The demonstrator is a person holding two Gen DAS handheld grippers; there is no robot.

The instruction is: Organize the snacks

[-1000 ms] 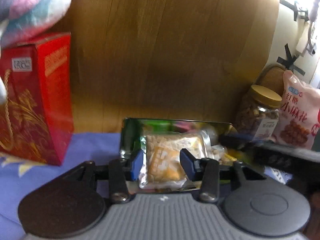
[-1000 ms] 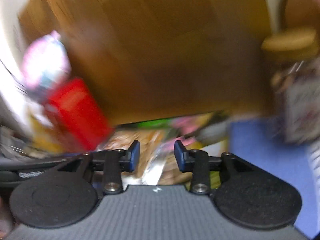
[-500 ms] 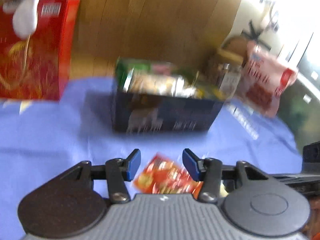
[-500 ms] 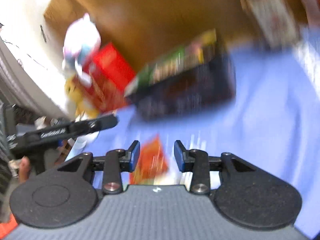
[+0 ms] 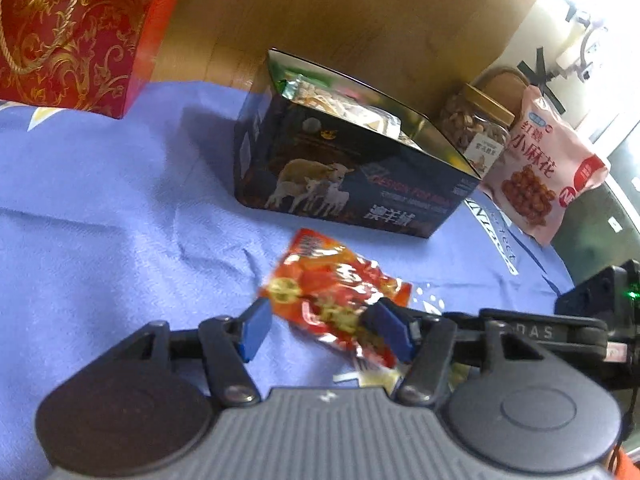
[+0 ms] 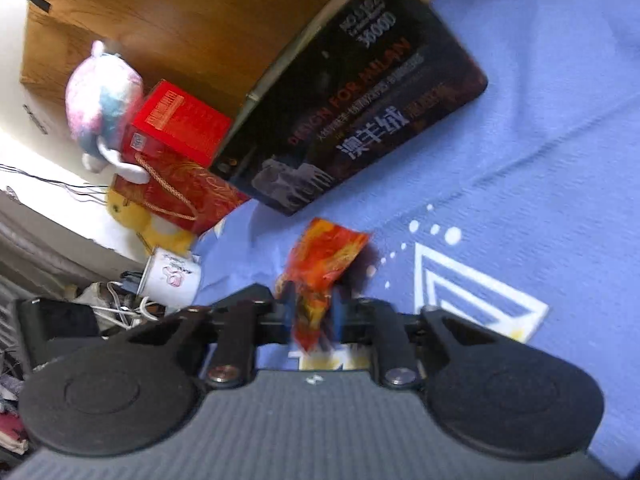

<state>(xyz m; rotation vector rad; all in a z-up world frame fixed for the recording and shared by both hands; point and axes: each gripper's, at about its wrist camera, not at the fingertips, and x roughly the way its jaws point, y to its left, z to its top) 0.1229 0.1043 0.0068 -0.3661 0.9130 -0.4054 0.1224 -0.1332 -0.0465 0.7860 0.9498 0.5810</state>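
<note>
Because the red packet (image 6: 320, 268) is a thin, crinkled foil pouch, it should be treated as light, soft and slippery; its contents are probably brittle and should not be crushed.

Right gripper (image 6: 312, 312): fingers are closed onto the near end of the packet, which stands up between them above the blue cloth (image 6: 540, 152). Whether the far end touches the cloth cannot be told.

Left gripper (image 5: 324, 330): jaws are spread, one finger on each side of the same packet (image 5: 336, 296) in this view; no contact is visible.

Location: the packet is in front of the dark box (image 5: 352, 176), near it but apart. The box is open-topped and already holds other packets.

Handling guidance:
- Grip at a sealed end seam or flat edge, where the foil is stiffest and no contents lie between the pads.
- Expect the free end to droop and swing; move smoothly.
- Use moderate pressure only, since glossy foil may slide out under a weak pinch.

A jar (image 5: 476, 128) and pink bag (image 5: 540, 172) stand beside the box.
</note>
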